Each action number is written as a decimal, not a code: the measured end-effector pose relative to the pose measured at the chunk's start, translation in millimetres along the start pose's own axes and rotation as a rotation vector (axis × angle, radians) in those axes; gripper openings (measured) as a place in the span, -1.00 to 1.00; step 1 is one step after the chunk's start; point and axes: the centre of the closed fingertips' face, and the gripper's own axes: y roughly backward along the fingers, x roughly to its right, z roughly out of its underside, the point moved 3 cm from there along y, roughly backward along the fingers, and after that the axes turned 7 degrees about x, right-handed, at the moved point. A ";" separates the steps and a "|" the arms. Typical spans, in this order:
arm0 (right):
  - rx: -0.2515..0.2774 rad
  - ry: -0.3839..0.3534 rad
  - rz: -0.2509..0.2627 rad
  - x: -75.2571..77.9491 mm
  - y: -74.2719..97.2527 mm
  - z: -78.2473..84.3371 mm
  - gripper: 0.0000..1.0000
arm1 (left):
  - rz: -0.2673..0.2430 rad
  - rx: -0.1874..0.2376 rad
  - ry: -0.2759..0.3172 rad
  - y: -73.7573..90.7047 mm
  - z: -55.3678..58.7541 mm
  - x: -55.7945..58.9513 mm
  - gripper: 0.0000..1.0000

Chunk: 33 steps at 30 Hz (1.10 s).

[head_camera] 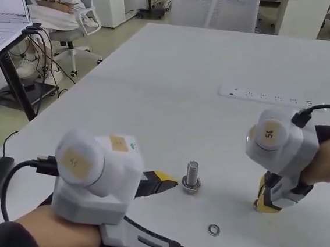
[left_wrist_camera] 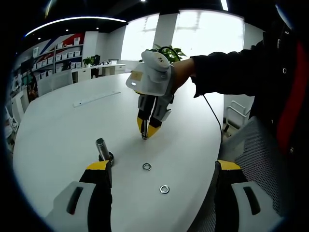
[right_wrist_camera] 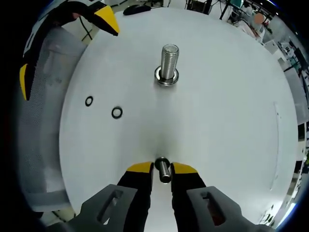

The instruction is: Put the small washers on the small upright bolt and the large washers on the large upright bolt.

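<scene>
My right gripper (right_wrist_camera: 162, 167) is pinched almost closed on the small bolt (right_wrist_camera: 163, 171), with its tips pointing down at the white table (right_wrist_camera: 231, 125). My left gripper (left_wrist_camera: 162, 166) stands wide open and holds nothing — the large upright bolt (left_wrist_camera: 101, 147) rises just beside the jaw on the left of the left gripper view. Two small washers (right_wrist_camera: 117, 112) lie flat near each other, between the two grippers. Each gripper carries a round sticker (head_camera: 269, 134) with digits — too blurred for me to read.
</scene>
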 end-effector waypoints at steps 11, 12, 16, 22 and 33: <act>0.018 -0.028 0.018 2.6 8.0 5.0 -0.56 | 0.002 -0.001 -0.002 -0.5 0.1 0.0 0.76; 0.020 -0.032 0.020 2.5 8.8 6.1 -0.55 | 0.003 -0.001 -0.002 -0.7 0.0 0.3 0.76; 0.019 -0.037 0.029 2.0 11.1 9.8 -0.48 | 0.005 -0.002 -0.004 -1.0 -0.1 0.7 0.76; 0.027 -0.059 0.034 -0.1 16.4 16.9 -0.42 | 0.003 -0.002 -0.003 -0.3 -0.4 0.3 0.76; 0.027 -0.098 0.036 -10.1 22.7 33.3 -0.39 | 0.006 -0.005 -0.003 -0.4 0.0 0.3 0.76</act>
